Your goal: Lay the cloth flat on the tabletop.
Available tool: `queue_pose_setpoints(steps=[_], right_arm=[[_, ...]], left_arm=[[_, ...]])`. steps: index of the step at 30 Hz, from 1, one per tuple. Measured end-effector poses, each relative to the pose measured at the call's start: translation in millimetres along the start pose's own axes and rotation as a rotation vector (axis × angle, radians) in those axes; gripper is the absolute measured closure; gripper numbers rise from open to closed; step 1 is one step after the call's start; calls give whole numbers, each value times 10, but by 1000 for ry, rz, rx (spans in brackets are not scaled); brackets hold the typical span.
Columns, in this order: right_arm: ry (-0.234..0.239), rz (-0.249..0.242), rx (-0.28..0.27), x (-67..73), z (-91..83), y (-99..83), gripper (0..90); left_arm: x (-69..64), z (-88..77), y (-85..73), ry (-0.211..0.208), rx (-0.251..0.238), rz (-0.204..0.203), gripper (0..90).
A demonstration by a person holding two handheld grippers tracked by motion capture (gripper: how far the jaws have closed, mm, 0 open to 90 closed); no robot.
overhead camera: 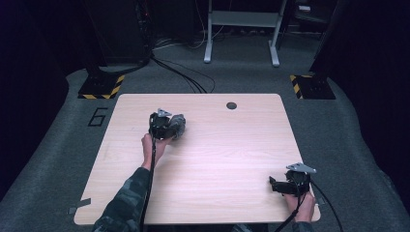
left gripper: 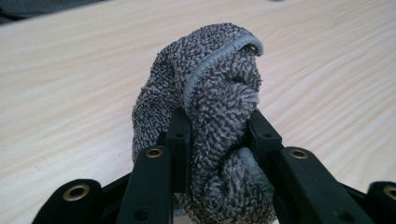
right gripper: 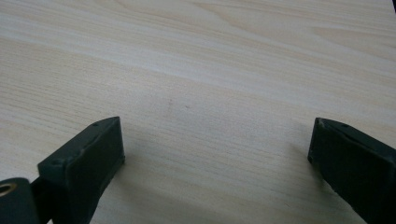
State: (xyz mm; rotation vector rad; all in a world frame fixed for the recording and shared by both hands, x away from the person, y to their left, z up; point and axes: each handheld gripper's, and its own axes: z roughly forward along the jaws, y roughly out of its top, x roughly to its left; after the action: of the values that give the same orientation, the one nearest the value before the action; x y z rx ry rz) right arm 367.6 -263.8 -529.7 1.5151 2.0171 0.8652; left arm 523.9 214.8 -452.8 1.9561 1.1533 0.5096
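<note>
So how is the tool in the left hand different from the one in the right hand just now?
The left tool has its jaws pressed against a bunched grey cloth, while the right tool holds nothing, its jaws wide apart over bare table. In the high view, the left tool is farther up the table, while the right tool is at the near right edge. Both are black, hand-held and trail a cable.

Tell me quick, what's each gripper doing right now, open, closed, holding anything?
Left gripper: closed on the bunched grey terry cloth, pads pressing into it.
Right gripper: open, nothing between its jaws, over the light wooden table.
</note>
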Motion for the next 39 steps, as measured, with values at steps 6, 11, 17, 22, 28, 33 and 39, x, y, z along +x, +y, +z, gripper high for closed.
queue_pose_setpoints(steps=[6,11,17,22,28,33,39], right_arm=[[5,1,-4,-5,0,-1,33],[5,1,-5,-5,1,-1,34],[4,1,-5,-5,1,-1,34],[2,2,-2,-2,0,-1,34],[0,3,-2,-1,0,-1,35],[0,3,-2,0,-1,-1,35],[11,-10,3,1,-9,9,48]], left_arm=[[-214,-348,101,-40,-45,77,675],[-480,-533,95,-83,-65,133,673],[-745,-653,22,-133,-64,166,669],[-1009,-703,-151,-172,-51,182,663],[-1193,-461,-499,-231,36,159,633],[-1252,-189,-746,-262,96,135,475],[-1183,-440,-716,-268,27,101,162]])
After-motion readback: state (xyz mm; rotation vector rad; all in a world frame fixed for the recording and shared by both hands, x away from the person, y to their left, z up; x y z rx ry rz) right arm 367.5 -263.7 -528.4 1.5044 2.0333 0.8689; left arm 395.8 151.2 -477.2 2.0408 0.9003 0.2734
